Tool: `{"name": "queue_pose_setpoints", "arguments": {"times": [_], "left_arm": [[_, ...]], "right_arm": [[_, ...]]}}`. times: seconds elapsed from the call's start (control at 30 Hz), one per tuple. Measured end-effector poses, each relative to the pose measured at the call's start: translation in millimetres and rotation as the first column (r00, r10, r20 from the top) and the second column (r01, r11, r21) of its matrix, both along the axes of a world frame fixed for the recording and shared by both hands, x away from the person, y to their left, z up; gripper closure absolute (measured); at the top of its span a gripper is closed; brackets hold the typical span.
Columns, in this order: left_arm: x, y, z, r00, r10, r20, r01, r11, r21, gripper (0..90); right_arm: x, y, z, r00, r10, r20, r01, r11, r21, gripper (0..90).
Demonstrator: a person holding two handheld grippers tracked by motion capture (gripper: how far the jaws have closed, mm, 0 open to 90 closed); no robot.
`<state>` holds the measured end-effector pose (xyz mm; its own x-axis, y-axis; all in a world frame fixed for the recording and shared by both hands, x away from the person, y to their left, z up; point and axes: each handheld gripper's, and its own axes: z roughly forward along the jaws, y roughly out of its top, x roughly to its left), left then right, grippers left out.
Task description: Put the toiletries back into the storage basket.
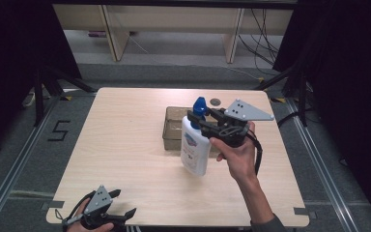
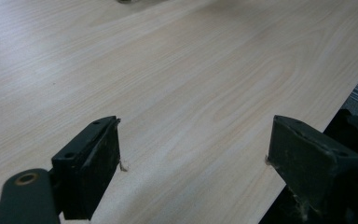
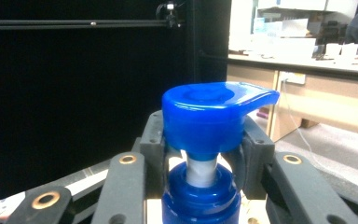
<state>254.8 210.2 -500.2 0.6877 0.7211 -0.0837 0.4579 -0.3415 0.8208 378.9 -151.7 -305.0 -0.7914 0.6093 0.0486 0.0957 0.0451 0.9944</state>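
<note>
Over the right half of the table (image 1: 125, 145), a little nearer the far edge than the near one, the right gripper (image 1: 204, 121) is clamped on a pump bottle (image 1: 195, 145). Its two black jaws press from either side on the bottle's neck, just under the blue pump head (image 3: 209, 114) and above the blue collar (image 3: 200, 198), as the right gripper view shows close up; they stand only as far apart as that narrow neck lets them. The person's right hand (image 1: 236, 154) grips the tool from the near right side.

Seen from the high view, the bottle hangs tilted, its base lower and nearer the person. It overlaps the near right part of a shallow clear tray (image 1: 174, 128) that sits toward the far middle of the table. Whether the base touches the wood cannot be told. The bottle is white with a blue and red label on its front, and the pump spout juts out to one side.

At the near left corner the left gripper (image 1: 123, 203) rests low in the person's left hand (image 1: 89, 223). Its jaws are spread wide with nothing between them, bare tabletop showing through the gap in the left gripper view.
</note>
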Motion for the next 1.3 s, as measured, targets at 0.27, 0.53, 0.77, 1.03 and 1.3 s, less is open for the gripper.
{"name": "queue_pose_setpoints", "arguments": {"times": [0.27, 0.53, 0.77, 1.03, 1.3], "left_arm": [[0.6, -0.2, -1.1, 1.0000, 0.006, 0.004, -0.006, 0.9999, -0.009, 16.1], [1.1, 1.7, -0.4, 1.0000, 0.008, 0.002, -0.008, 0.9999, 0.015, 16.1], [0.7, 0.6, -0.9, 0.9999, 0.012, 0.003, -0.012, 0.9999, -0.008, 16.1], [0.5, -0.3, -1.3, 1.0000, 0.010, 0.001, -0.010, 0.9999, -0.003, 16.1], [0.7, 0.9, -1.1, 0.9999, 0.013, -0.001, -0.013, 0.9999, 0.005, 16.1]], "right_arm": [[16.8, -7.2, 23.7, 0.9991, -0.036, 0.024, 0.036, 0.9992, -0.016, 61.8], [36.8, -21.1, 41.5, 0.9967, -0.080, 0.014, 0.080, 0.9968, -0.002, 61.8], [52.7, -33.8, 47.3, 0.9911, -0.131, 0.025, 0.131, 0.9913, -0.016, 61.8], [70.9, -48.2, 43.5, 0.9818, -0.190, 0.005, 0.190, 0.9814, -0.028, 61.8], [88.8, -61.0, 35.8, 0.9692, -0.246, -0.014, 0.245, 0.9689, -0.033, 61.9]]}}
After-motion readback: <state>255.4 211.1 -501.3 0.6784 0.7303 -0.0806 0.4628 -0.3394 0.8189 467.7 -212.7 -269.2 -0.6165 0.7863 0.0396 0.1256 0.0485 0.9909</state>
